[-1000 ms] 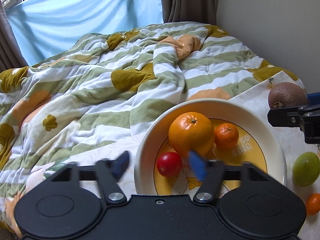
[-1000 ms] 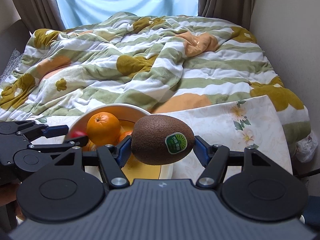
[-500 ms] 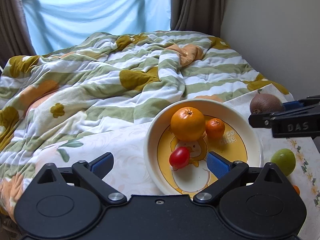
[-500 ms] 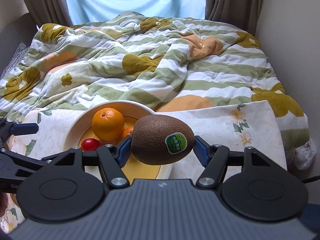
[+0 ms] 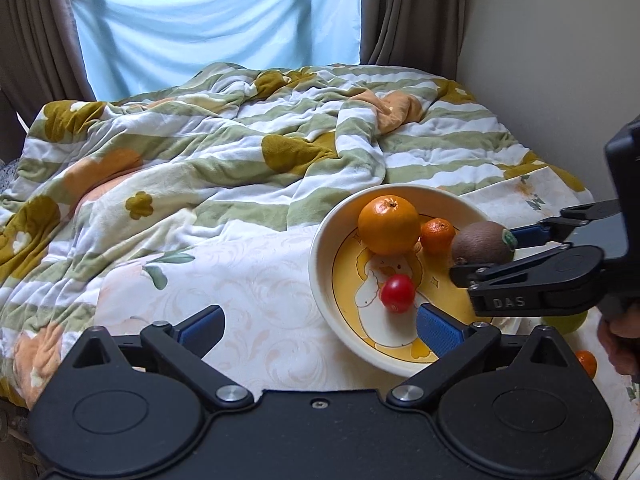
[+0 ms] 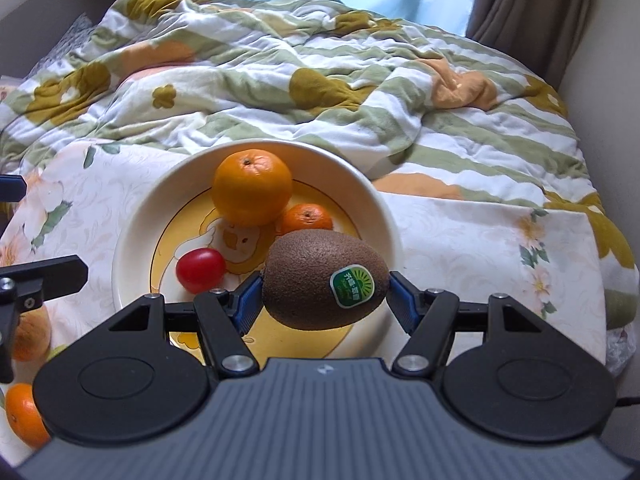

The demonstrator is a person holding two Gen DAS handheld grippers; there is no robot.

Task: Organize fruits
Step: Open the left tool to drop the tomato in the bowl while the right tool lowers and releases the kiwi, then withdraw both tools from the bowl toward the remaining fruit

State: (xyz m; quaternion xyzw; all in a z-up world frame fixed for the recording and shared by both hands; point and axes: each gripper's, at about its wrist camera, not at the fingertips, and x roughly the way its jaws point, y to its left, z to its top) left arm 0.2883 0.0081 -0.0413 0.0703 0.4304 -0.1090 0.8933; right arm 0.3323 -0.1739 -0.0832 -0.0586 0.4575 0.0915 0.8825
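A cream bowl (image 5: 320,240) (image 6: 132,224) with a yellow duck print sits on a floral cloth on the bed. It holds a large orange (image 5: 389,224) (image 6: 252,187), a small mandarin (image 5: 437,235) (image 6: 307,218) and a red cherry tomato (image 5: 397,293) (image 6: 201,270). My right gripper (image 6: 325,294) (image 5: 490,249) is shut on a brown kiwi (image 6: 320,284) (image 5: 482,242) with a green sticker, held over the bowl's right side. My left gripper (image 5: 319,324) is open and empty, just in front of the bowl's near left rim.
Loose fruit lies outside the bowl: a green fruit (image 5: 568,323) and a small orange one (image 5: 586,362) at the right, mandarins (image 6: 24,414) at the left of the right wrist view. A rumpled striped blanket (image 5: 224,160) covers the bed behind. A wall (image 5: 552,40) stands at the right.
My left gripper opened and drew back and left from the bowl, leaving the tomato in it. My right gripper carried the kiwi left and down over the bowl.
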